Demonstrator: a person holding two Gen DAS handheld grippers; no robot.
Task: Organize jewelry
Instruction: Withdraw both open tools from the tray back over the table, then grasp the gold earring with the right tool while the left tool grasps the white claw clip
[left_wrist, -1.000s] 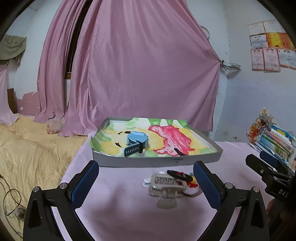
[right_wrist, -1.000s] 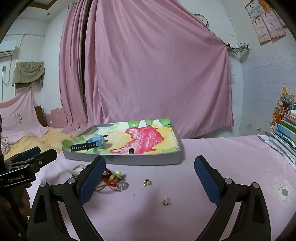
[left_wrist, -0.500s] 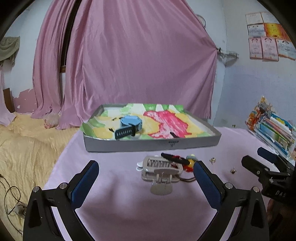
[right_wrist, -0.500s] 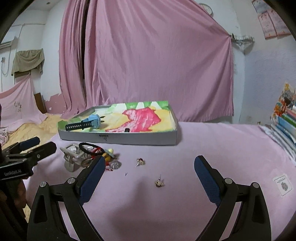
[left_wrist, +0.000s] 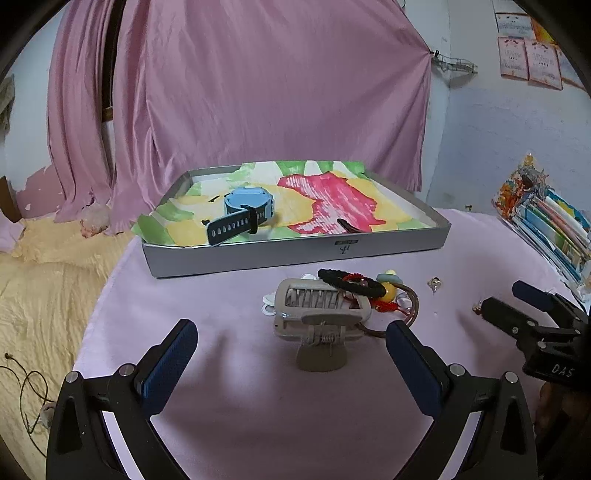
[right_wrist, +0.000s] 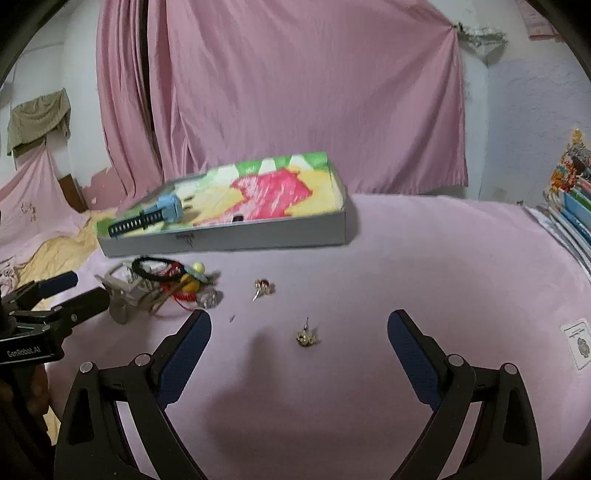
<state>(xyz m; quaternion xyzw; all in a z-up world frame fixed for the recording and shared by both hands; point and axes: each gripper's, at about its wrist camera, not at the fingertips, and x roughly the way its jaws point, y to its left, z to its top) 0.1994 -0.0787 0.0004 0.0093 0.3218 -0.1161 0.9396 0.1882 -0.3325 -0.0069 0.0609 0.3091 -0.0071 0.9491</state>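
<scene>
Tongs first: my left gripper (left_wrist: 290, 349) is spread wide and empty, hanging low over the pink cloth (left_wrist: 229, 406), because I am lining it up on the beige hair claw (left_wrist: 319, 317) that lies straight ahead between the blue pads. My right gripper (right_wrist: 299, 345) is just as wide and empty, and the small gold earring (right_wrist: 306, 336) sits on the cloth almost midway between its fingers, which I judge makes that stud its next pick.

Beyond the claw, touching it, lies the tangle: a black hair tie (left_wrist: 351, 283) draped over red cord (left_wrist: 384, 305) and a yellow bead (left_wrist: 388, 291). A second earring (right_wrist: 263, 287) lies apart from the pile, to its right in the right wrist view.

Farther back stands the grey tray (left_wrist: 295, 254) with its bright paper lining; the blue watch (left_wrist: 247, 208) is already inside, at the left end, so sorting has begun and most pieces are still outside.

Against a second ago, both cameras have tipped downward and come closer: the claw and the earring now sit larger and nearer my fingertips, and the tray has slid up and back in view. Neither gripper's spread has changed.
</scene>
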